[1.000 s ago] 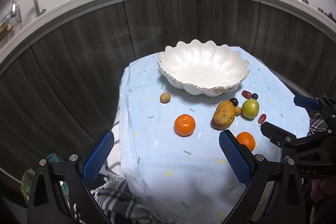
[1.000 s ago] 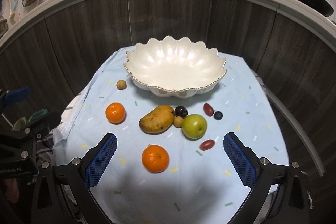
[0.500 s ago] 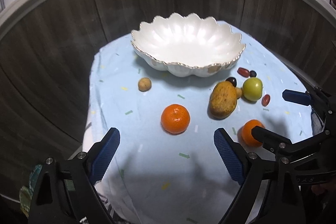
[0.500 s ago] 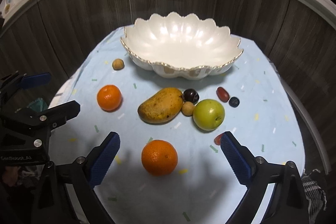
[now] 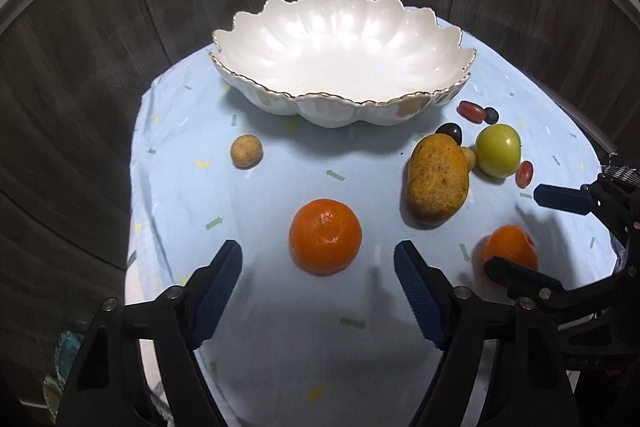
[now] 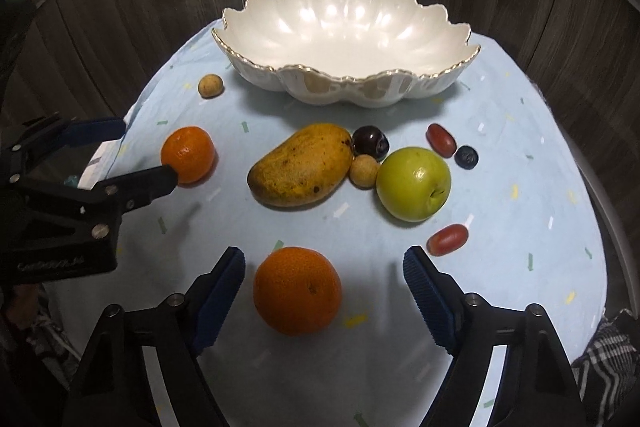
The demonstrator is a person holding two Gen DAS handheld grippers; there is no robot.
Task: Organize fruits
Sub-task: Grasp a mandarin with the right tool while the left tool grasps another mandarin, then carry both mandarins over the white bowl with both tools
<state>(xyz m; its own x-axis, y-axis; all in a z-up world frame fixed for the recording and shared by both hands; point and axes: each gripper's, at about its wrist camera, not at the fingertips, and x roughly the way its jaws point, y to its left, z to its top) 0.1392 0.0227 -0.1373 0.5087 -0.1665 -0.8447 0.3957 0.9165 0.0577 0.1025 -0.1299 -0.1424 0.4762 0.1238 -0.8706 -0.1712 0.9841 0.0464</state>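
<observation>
Oranges, two, on cloth: left gripper (image 5: 318, 259) closing around one (image 5: 325, 235), right gripper (image 6: 324, 265) closing around other (image 6: 297, 289); pads untouching.

The bowl (image 6: 348, 39) is shiny white with a gold edge. The cloth (image 6: 520, 155) is light blue with little green, yellow and white dashes. The two oranges (image 6: 297, 290) (image 6: 188, 155) are bright orange. The mango (image 6: 302, 165) is yellow with brown spots. The apple (image 6: 413, 183) is green. The fingers (image 6: 218, 301) have blue pads.
</observation>
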